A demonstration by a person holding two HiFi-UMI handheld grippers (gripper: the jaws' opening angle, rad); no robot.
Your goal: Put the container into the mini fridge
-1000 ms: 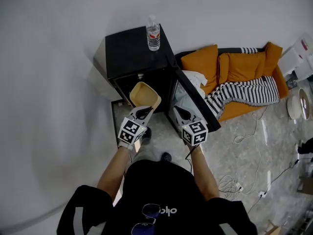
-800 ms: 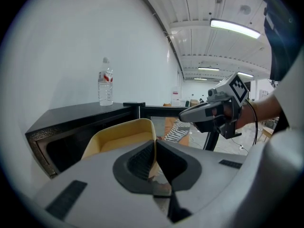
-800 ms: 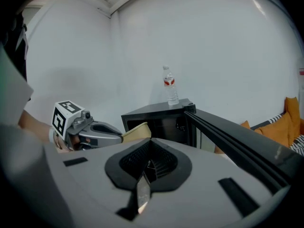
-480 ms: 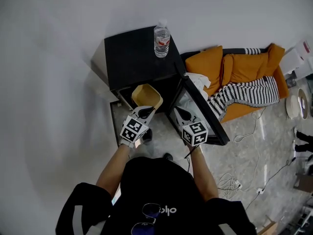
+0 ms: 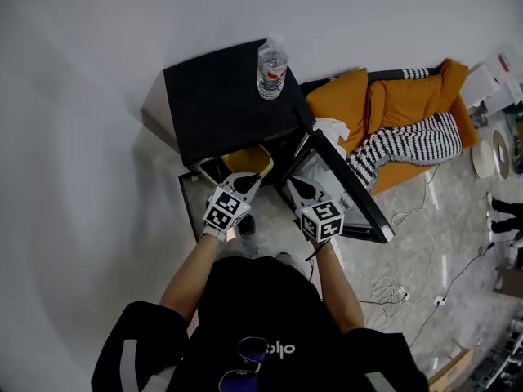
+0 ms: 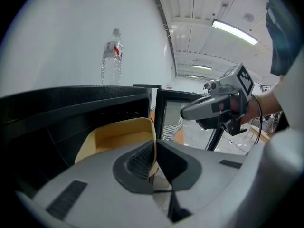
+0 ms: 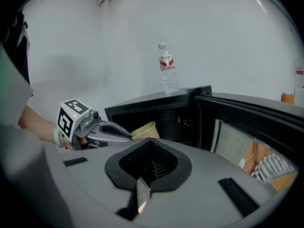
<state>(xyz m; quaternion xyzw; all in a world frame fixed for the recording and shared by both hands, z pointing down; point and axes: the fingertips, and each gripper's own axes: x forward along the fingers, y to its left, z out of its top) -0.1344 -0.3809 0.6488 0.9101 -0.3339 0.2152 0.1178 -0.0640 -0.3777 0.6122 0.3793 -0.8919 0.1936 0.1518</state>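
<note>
The tan container (image 5: 249, 163) is at the mouth of the mini fridge (image 5: 221, 96), partly under its black top, and the jaws of the left gripper (image 5: 245, 182) are closed on its near rim. The right gripper (image 5: 296, 188) hangs just beside it, in front of the open door (image 5: 351, 190), with its jaws together and nothing between them. A water bottle (image 5: 272, 70) stands upright on the fridge top, and an orange sofa (image 5: 392, 113) is behind the door.
</note>
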